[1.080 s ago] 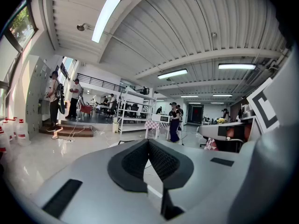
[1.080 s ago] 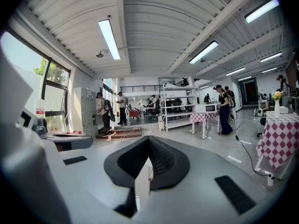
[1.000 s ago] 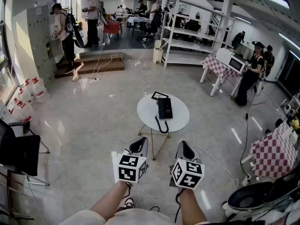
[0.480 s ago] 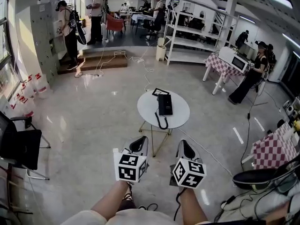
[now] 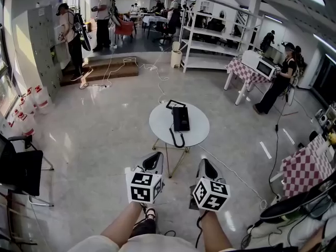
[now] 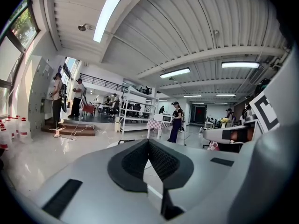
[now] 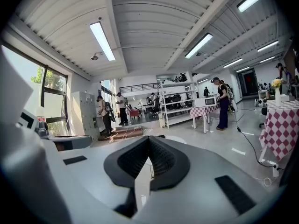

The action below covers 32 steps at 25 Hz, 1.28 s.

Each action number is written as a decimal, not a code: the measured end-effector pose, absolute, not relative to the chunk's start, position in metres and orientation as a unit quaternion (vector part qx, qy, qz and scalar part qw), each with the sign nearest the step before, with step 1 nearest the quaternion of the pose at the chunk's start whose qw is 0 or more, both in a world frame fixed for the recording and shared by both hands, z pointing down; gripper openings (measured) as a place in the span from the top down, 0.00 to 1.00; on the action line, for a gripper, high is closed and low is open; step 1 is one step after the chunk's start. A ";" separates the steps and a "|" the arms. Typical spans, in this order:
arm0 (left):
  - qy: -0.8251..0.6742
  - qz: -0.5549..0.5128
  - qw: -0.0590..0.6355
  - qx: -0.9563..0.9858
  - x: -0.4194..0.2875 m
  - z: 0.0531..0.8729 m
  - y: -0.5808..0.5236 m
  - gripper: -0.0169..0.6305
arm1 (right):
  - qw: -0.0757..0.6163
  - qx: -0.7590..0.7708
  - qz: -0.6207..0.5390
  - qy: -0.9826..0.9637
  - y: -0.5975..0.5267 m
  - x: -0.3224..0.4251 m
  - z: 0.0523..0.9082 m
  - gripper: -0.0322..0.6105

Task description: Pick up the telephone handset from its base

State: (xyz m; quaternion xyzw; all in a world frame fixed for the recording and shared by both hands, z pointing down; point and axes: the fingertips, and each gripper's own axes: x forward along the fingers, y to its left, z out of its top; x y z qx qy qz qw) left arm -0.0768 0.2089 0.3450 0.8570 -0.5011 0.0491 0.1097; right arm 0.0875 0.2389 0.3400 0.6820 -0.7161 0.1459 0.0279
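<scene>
Change since earlier: small shift only; counter (image 5: 157, 127) now a little more to the left in the head view; left hand-held gripper (image 5: 155, 159) and right hand-held gripper (image 5: 205, 164) at nearly the same spots near the bottom edge as before.
Left hand-held gripper: clenched, jaws fully together, nothing between them, seen plainly in the left gripper view (image 6: 148, 146); hovering over the floor (image 5: 105, 125), well apart from the counter, pointing toward its near edge.
Right hand-held gripper: also clenched and empty, jaws pressed together in the right gripper view (image 7: 149, 141); just beside the left one, well short of the counter.
Telephone handset (image 5: 177, 118): lying on its base (image 5: 185, 121), untouched; too small to separate sharply from it.
Base: black, around the middle of the counter, slightly toward the far edge.
Cord (image 5: 176, 139): black, coiled, running from the telephone to the near edge of the counter and looping there.
Card (image 5: 171, 105): flat, black-framed, at the far left edge of the counter, just beside the base.
Counter: round, white top, thin gold-coloured legs, standing on the pale glossy floor.
Forearms (image 5: 123, 224): bare, coming in from the bottom edge, one behind each marker cube (image 5: 144, 187).
</scene>
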 end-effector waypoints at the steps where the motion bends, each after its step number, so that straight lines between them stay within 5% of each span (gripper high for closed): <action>1: -0.501 0.049 0.112 0.857 -0.076 0.347 0.204 0.95 | 0.028 0.683 0.146 -0.715 0.234 0.089 0.341 0.91; 32: -0.462 0.036 0.093 0.881 -0.073 0.321 0.038 0.95 | 0.002 0.707 0.163 -0.688 0.085 0.104 0.333 0.91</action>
